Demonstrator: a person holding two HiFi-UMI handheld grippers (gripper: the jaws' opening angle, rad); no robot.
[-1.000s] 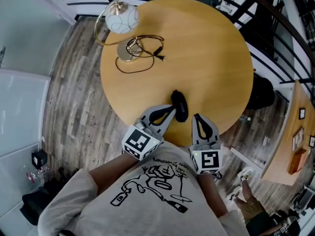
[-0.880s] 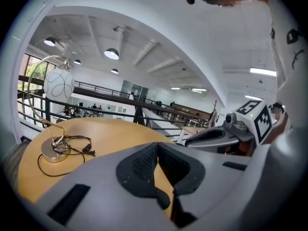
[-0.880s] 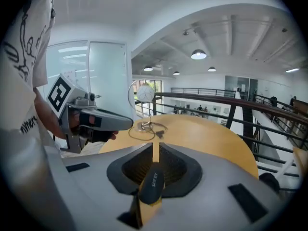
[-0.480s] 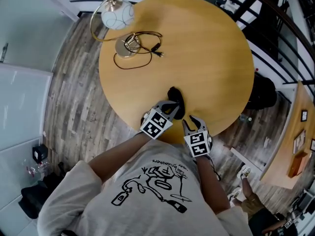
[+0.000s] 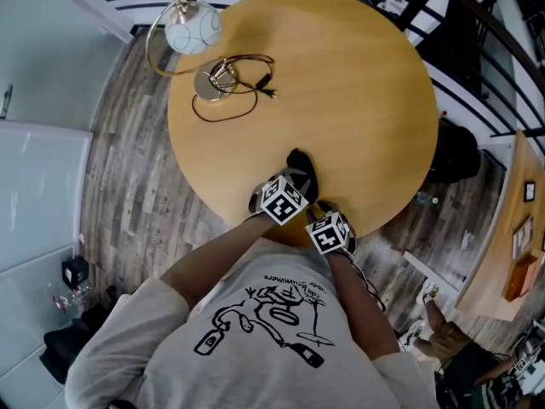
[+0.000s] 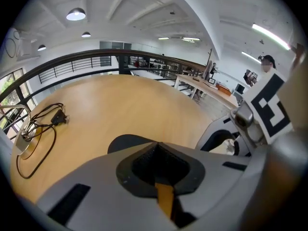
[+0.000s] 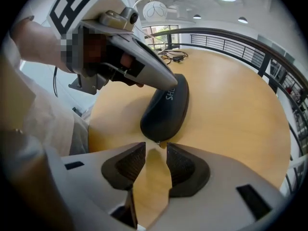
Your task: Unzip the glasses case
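One risk: black oval glasses case (image 7: 166, 112) could skid from the closed fingers of left gripper (image 6: 156, 153). Right gripper (image 7: 156, 150), fingers just opened and empty, might then miss small metal zip pull (image 7: 158, 142) at 12 o'clock.

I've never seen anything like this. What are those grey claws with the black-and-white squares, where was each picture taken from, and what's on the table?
There is no robot here. A person holds a hand-held gripper, a two-jawed pincer, in each hand. The cubes with square markers are part of these tools.

The head view comes from a camera on the person's head, looking down on a round wooden table. The other two views come from cameras riding on the tools, each looking along its own jaws.

A black glasses case lies near the person. A lamp and its cable are at the far side.

The left hand-held gripper has its jaws together, with its tip at the case. The right hand-held gripper has just been opening. Its jaws stand apart and empty, just short of the zip pull.
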